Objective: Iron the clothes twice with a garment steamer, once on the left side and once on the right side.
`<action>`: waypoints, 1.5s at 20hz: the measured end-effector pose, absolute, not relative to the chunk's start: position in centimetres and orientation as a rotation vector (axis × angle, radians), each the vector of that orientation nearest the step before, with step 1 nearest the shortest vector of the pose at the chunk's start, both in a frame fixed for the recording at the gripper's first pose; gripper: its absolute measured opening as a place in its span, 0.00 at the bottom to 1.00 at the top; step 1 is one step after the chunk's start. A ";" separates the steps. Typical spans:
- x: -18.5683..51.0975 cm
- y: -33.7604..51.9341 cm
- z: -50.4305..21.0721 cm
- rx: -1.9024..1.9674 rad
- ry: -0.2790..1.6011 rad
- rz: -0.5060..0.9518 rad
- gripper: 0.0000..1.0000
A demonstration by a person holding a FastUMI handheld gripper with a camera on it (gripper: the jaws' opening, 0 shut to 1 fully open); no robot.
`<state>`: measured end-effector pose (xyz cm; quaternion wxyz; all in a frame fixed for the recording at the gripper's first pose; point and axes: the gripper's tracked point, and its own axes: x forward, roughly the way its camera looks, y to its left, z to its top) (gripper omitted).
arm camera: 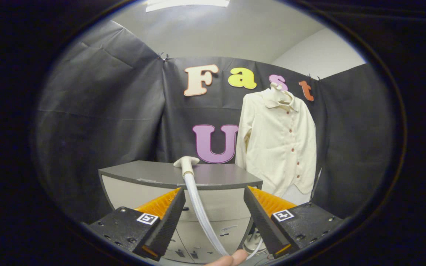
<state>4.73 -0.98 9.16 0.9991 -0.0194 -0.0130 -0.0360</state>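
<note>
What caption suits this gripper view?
Open gripper faces a steamer head lying on a grey cabinet, with a cream shirt hanging beyond.

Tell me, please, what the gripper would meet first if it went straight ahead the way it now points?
Probably the steamer hose, which runs up between the open gripper's fingers to the steamer head lying on the grey cabinet. Beyond it comes the cabinet's front; depth is hard to judge.
</note>
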 end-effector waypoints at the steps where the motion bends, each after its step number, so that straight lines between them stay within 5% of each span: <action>1: 5.5 -1.0 9.7 -0.032 -0.029 -0.075 0.96; 17: 26.5 4.8 15.5 0.016 0.158 0.018 0.97; 30: 32.4 10.3 4.1 -0.041 0.695 0.073 0.94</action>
